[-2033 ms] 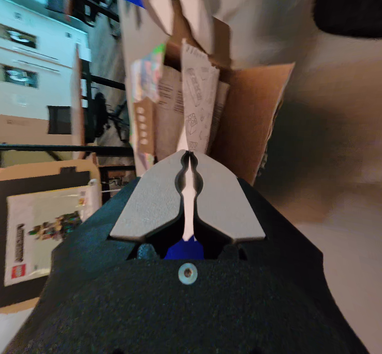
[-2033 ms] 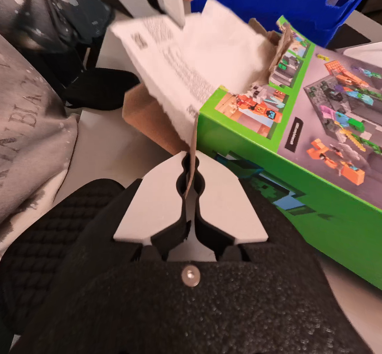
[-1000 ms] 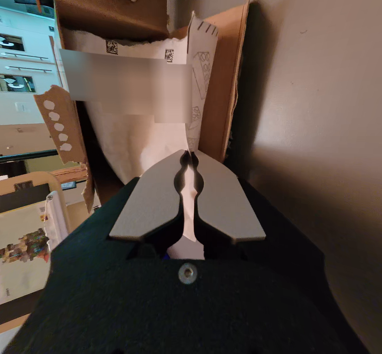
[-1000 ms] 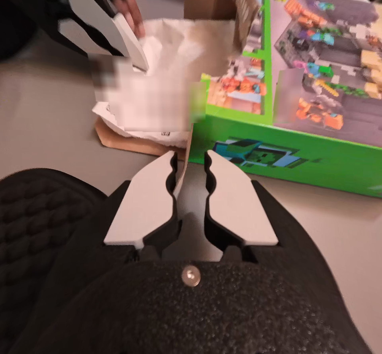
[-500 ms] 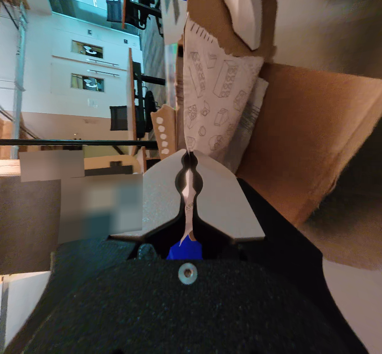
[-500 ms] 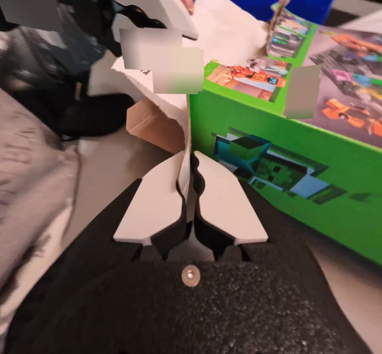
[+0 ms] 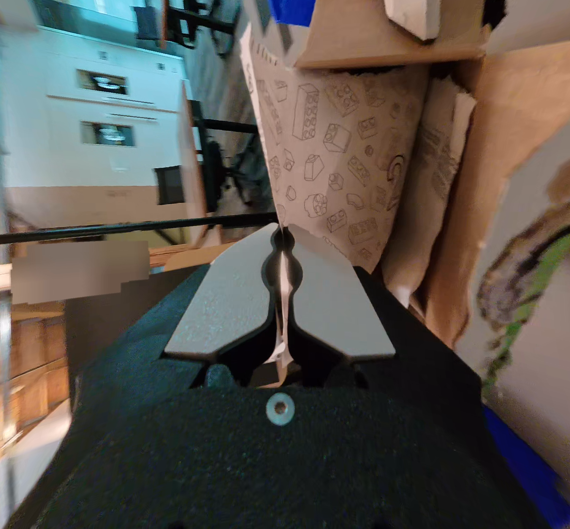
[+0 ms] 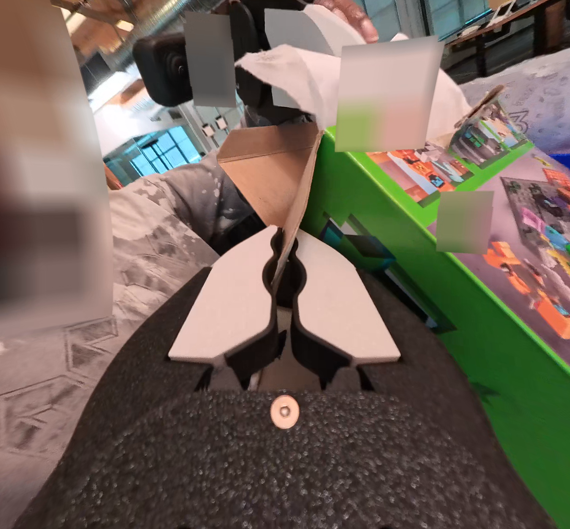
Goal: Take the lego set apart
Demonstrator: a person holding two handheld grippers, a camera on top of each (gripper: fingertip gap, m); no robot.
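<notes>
**Green lego box gripped at both ends of its opening**

Green cardboard forms the lego box (image 8: 401,282), which lies on its side at the right of the right wrist view, its printed picture face turned upward and its open end toward the person. A brown cardboard flap (image 8: 296,181) folds out from that open end. The right gripper (image 8: 285,236) has its jaws closed narrowly on the lower edge of this flap, the thin card running down between the two white fingers (image 8: 234,304).

A white paper bag (image 7: 342,156), printed with line drawings of bricks, sticks out of the box's opening. In the left wrist view the left gripper (image 7: 283,231) is pinched tight on the bag's bottom corner, with a sliver of paper showing down the slot between its grey fingers (image 7: 225,301). Beside this bag, a second paper bag (image 7: 438,156) sits against the brown inner wall of the box (image 7: 505,131). The flap appears at the top of this view with the white fingers of the other gripper on it.

In the right wrist view the left gripper (image 8: 311,36) shows farther off above the box, a hand (image 8: 348,11) wrapped around it and a black camera (image 8: 166,69) mounted at its side, with the white paper bag (image 8: 296,79) hanging from it. Grey patterned clothing (image 8: 160,224) fills the left. Blue plastic (image 7: 293,2) shows behind the box, and a blurred room with windows lies beyond.
</notes>
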